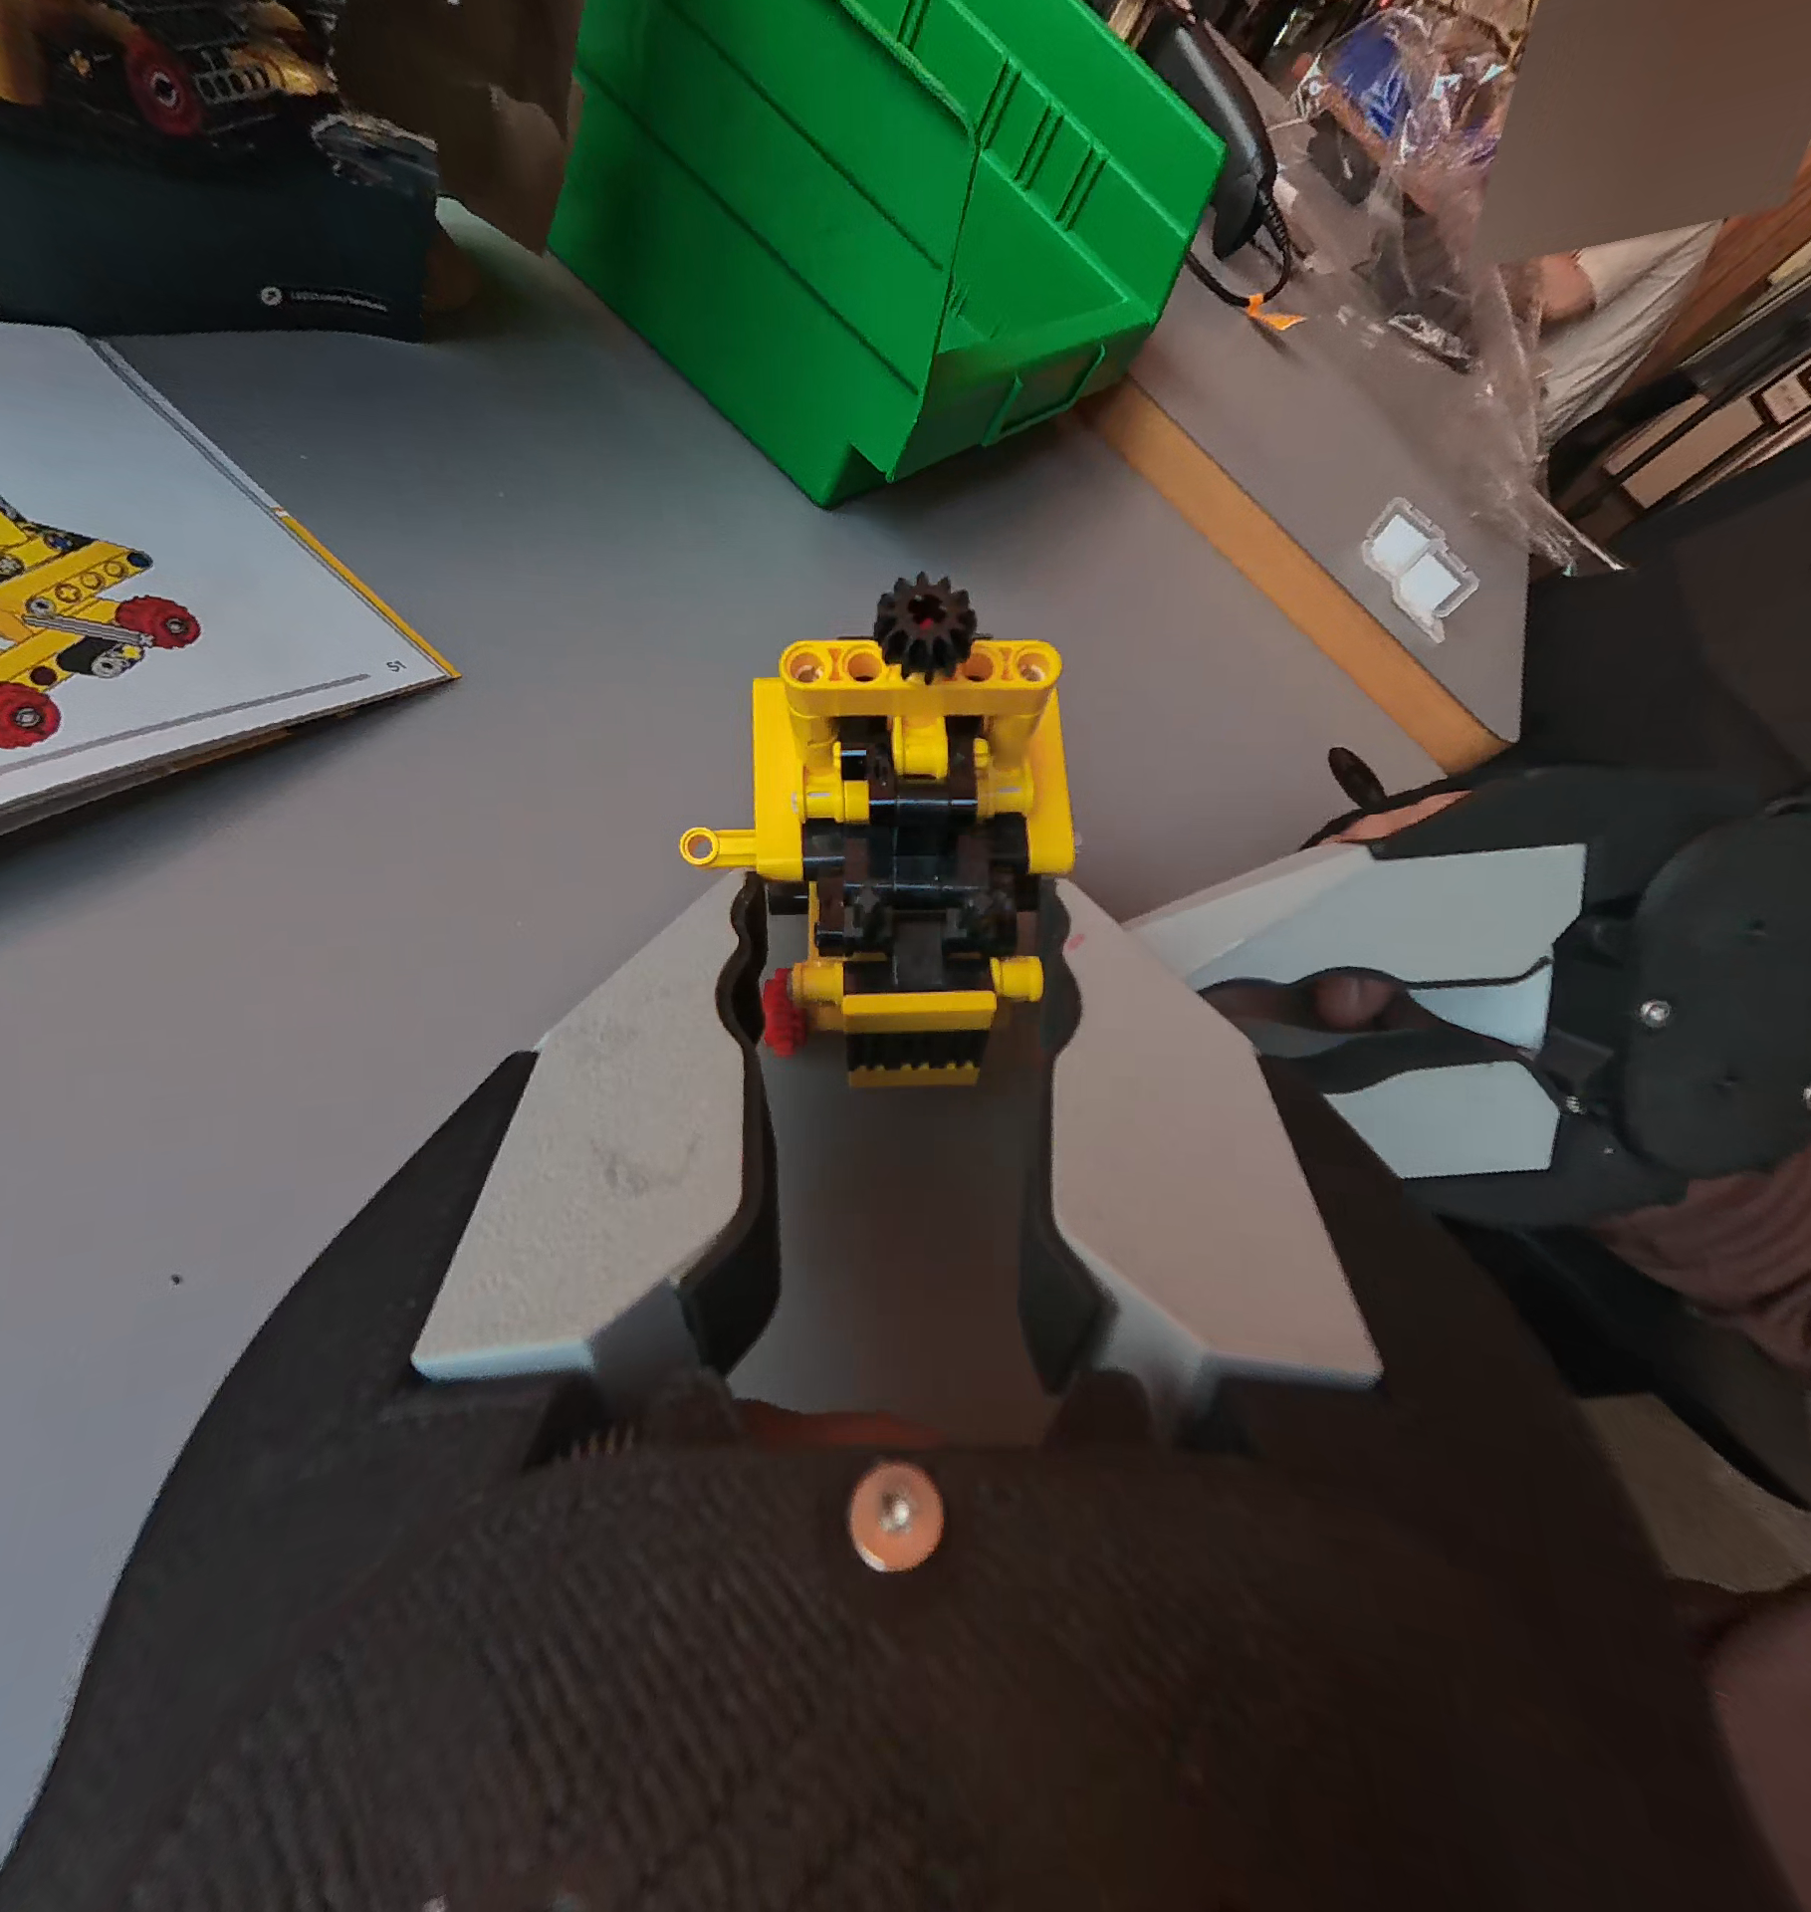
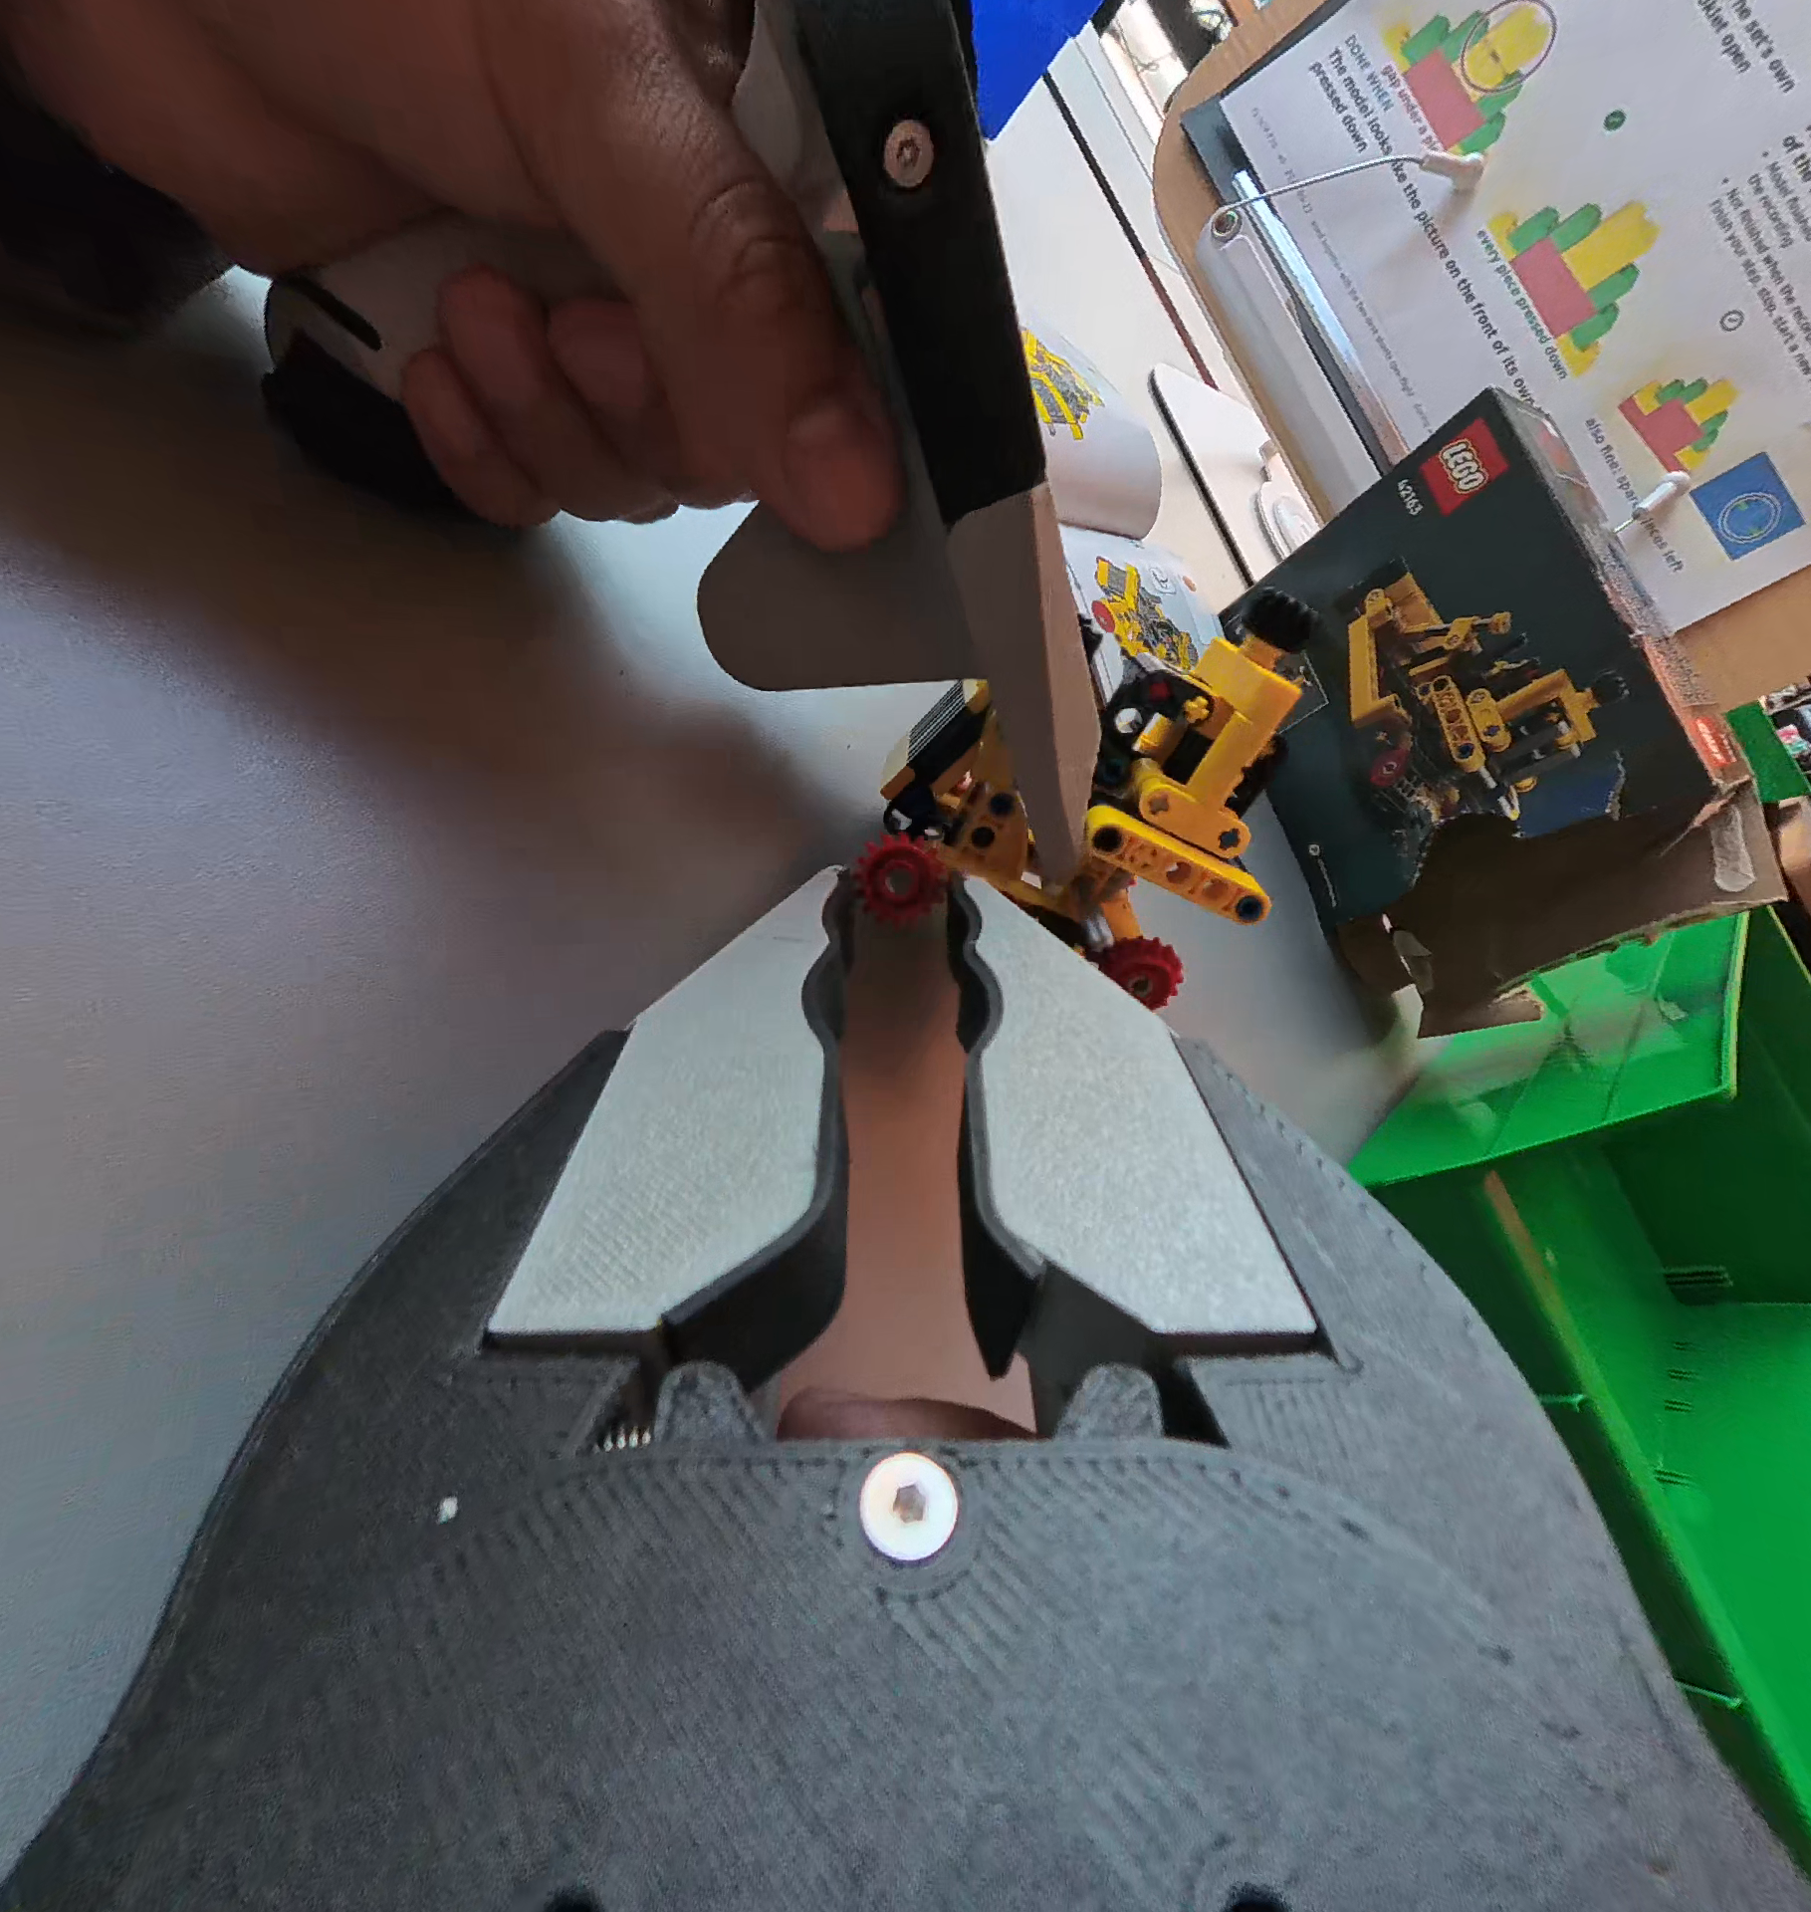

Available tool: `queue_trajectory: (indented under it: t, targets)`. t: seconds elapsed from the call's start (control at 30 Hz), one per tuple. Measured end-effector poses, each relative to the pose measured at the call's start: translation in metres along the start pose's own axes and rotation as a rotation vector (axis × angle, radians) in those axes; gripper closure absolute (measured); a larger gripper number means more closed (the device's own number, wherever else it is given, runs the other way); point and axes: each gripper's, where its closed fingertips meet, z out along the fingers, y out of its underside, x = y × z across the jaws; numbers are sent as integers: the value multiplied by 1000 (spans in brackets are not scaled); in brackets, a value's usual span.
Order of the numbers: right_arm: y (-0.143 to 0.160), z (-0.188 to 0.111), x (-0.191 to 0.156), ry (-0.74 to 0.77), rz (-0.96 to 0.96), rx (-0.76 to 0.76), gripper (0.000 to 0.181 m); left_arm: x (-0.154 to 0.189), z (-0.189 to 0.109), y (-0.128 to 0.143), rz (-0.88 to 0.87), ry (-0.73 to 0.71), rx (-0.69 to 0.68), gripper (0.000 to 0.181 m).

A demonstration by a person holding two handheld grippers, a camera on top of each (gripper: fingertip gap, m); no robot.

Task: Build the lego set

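Note:
A partly built yellow and black lego model [image 1: 911, 828], with a black gear [image 1: 925, 624] on its far end, is held above the grey table [image 1: 415, 983]. My left gripper [image 1: 906, 900] is shut on the model's sides. In the right wrist view the model [image 2: 1180, 786] hangs from a left gripper finger [image 2: 1025, 673] that comes down from above. My right gripper [image 2: 901, 900] has its tips closed around a red gear [image 2: 896, 874] at the model's side. A second red gear [image 2: 1139, 967] sits on the model. The right gripper [image 1: 1191, 962] also shows beside the model in the left wrist view.
A green bin [image 1: 860, 238] stands behind the model and shows at right in the right wrist view [image 2: 1604, 1190]. An open instruction booklet [image 1: 156, 579] lies at left. The torn set box [image 2: 1480, 673] stands at the back. A small clear container [image 1: 1418, 569] sits near the table edge.

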Motion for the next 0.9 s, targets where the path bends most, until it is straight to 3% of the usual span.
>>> queue_trajectory:
  t: [0.03,0.9]
  targets:
    - [0,-1,3,15,-1,3,167,1,0,0,-3,9,0,131]
    - [0,1,0,4,-20,-2,167,1,0,2,-58,43,-12,133]
